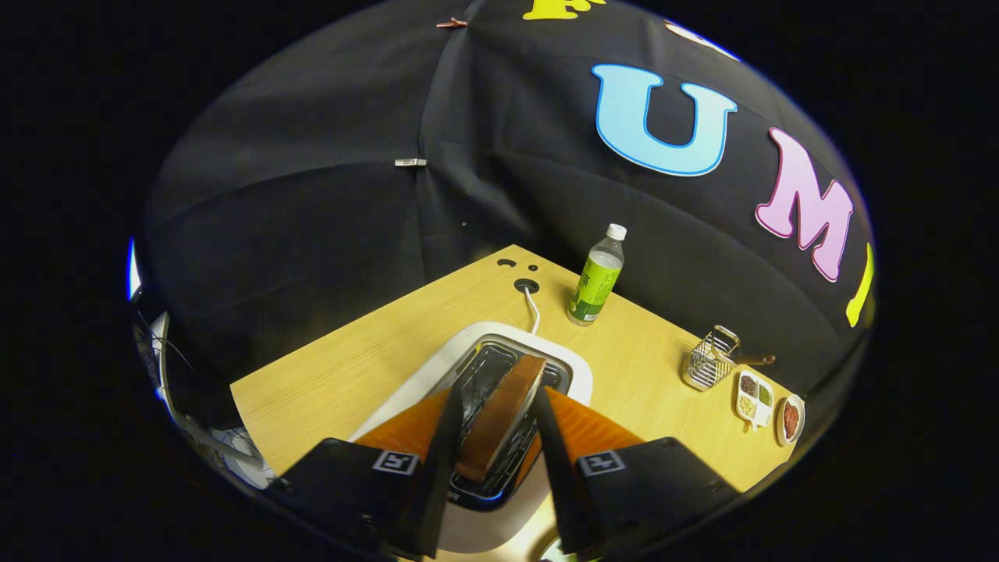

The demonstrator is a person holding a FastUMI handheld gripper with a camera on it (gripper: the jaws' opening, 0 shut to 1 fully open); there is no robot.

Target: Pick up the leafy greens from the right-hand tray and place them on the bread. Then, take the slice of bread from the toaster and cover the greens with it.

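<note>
Gripper view, claw (492,417) straddling bread slice (503,414) (contact unclear)

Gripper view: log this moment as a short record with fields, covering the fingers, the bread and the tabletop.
gripper: fingers open, one on each side of the bread slice, gap visible on both sides
bread slice: standing on edge in the toaster slot
toaster: white, on the wooden table, cord running back to a hole
bottle: upright beyond the toaster
wire basket: far right, beside a divided dish

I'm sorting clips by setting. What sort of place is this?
Likely a staged kitchen booth: a wooden table with a toaster holding a bread slice between the open jaws of the gripper, and a drink bottle.
</note>
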